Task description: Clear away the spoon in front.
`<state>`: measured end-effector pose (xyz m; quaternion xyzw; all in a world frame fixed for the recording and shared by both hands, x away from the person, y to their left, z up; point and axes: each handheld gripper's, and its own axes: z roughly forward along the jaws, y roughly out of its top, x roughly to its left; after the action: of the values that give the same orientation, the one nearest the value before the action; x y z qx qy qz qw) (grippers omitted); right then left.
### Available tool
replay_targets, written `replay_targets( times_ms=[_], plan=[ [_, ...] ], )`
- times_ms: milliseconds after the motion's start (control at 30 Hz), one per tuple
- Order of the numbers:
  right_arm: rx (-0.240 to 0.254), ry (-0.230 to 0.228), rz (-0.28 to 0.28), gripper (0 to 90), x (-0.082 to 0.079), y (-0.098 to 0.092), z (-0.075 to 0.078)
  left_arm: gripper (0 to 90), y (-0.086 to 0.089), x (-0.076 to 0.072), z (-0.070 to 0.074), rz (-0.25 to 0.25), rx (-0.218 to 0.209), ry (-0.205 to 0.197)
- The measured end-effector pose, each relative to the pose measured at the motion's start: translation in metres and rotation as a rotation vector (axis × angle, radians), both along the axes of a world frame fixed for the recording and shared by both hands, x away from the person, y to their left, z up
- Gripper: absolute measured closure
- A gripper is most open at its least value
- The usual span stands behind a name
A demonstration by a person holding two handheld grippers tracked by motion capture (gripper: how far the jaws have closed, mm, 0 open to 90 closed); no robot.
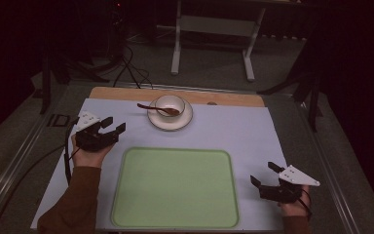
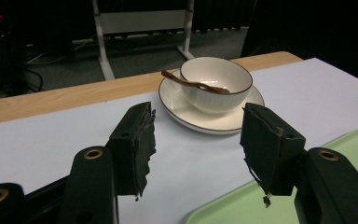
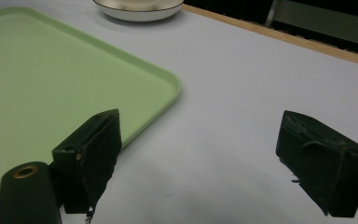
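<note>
A white bowl [image 1: 170, 104] [image 2: 216, 82] stands on a white saucer [image 1: 170, 121] [image 2: 200, 119] [image 3: 137, 12] at the back middle of the table. A brown spoon [image 1: 157, 108] [image 2: 193, 84] lies across the bowl, its handle pointing left. A pale green tray [image 1: 174, 187] [image 2: 349, 142] [image 3: 37, 74] lies bare near the front. My left gripper [image 1: 113, 124] [image 2: 198, 149] is open, left of the tray and pointing at the bowl. My right gripper [image 1: 265, 173] [image 3: 198, 158] is open over the mat, just right of the tray's front corner. Nothing sits between either pair of jaws.
A light blue mat [image 1: 233, 131] covers the table, with a wooden strip [image 1: 224, 97] along its far edge. Beyond the table stands a white metal frame [image 1: 214, 34] on the grey floor, with cables [image 1: 131, 73] to its left. A metal rail [image 1: 331, 175] borders the table's right side.
</note>
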<state>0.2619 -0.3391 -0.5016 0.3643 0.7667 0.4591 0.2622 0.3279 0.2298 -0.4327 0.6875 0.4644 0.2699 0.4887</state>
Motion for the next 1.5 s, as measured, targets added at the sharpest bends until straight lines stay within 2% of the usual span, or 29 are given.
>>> replay_targets(
  times_ms=[300, 633, 1067, 1500],
  plan=[
    [0.002, -0.001, -0.001, 13.9, 0.0, 0.0, 0.0, 43.3, -0.007, 0.018, 0.003, 0.004, 0.013, -0.001],
    [0.001, 0.0, 0.001, 13.9, 0.0, 0.0, 0.0, 42.6, -0.016, 0.039, 0.004, 0.001, 0.044, 0.018],
    [0.001, -0.001, 0.001, 13.9, 0.0, 0.0, 0.0, 41.8, -0.016, 0.06, 0.008, 0.013, 0.021, 0.028],
    [-0.001, 0.001, 0.003, 13.9, 0.0, 0.0, 0.0, 41.8, -0.018, 0.084, 0.007, 0.027, 0.033, 0.042]
  ],
)
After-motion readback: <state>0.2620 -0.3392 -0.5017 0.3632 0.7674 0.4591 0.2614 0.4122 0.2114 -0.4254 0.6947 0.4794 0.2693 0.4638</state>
